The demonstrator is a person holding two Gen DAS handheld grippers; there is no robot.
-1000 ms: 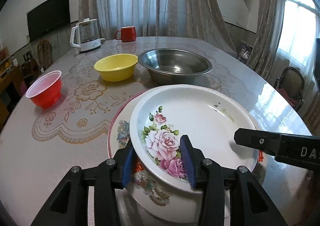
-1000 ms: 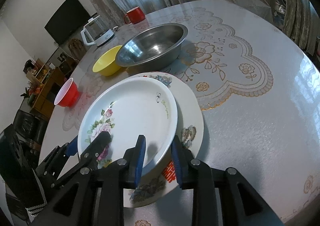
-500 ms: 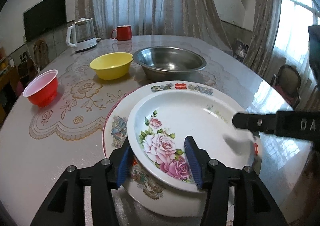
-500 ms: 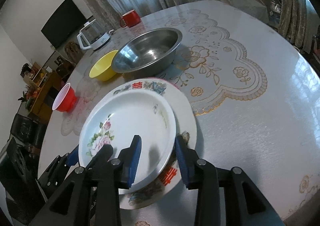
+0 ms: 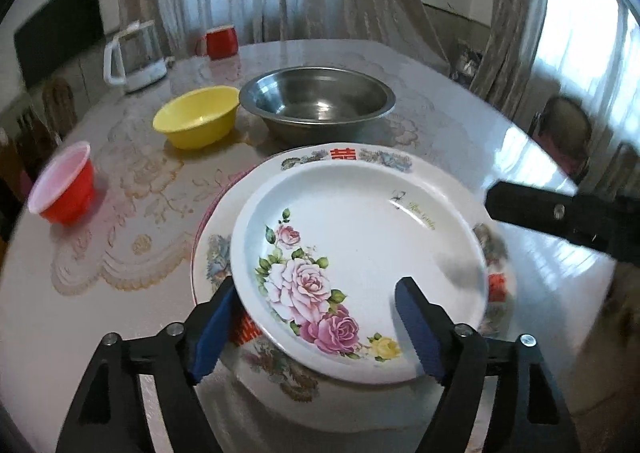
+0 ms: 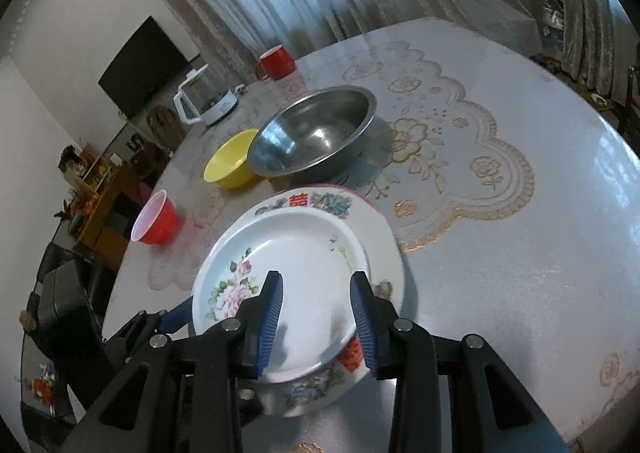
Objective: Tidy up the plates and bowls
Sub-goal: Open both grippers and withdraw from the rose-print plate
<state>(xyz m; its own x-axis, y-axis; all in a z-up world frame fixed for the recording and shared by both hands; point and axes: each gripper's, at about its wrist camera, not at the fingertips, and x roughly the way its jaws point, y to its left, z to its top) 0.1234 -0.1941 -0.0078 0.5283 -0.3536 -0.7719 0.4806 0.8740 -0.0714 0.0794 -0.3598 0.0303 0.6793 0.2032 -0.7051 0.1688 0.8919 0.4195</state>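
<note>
A white rose plate (image 5: 360, 237) rests on a larger patterned plate (image 5: 348, 155) on the table; both also show in the right wrist view, the rose plate (image 6: 296, 253) on the patterned plate (image 6: 380, 249). My left gripper (image 5: 316, 317) is open, its jaws either side of the rose plate's near rim. My right gripper (image 6: 316, 313) is open above that plate's right rim. A steel bowl (image 5: 318, 105), a yellow bowl (image 5: 198, 121) and a red bowl (image 5: 64, 189) stand beyond.
A white kettle (image 5: 134, 57) and a red mug (image 5: 220, 41) stand at the far side of the table (image 6: 520, 273). Chairs stand around the edge. A lace mat (image 6: 460, 157) lies under the bowls.
Both grippers have opened wider and drawn back from the rose plate, which now lies flat on the patterned plate. The right gripper has risen and pulled away.
</note>
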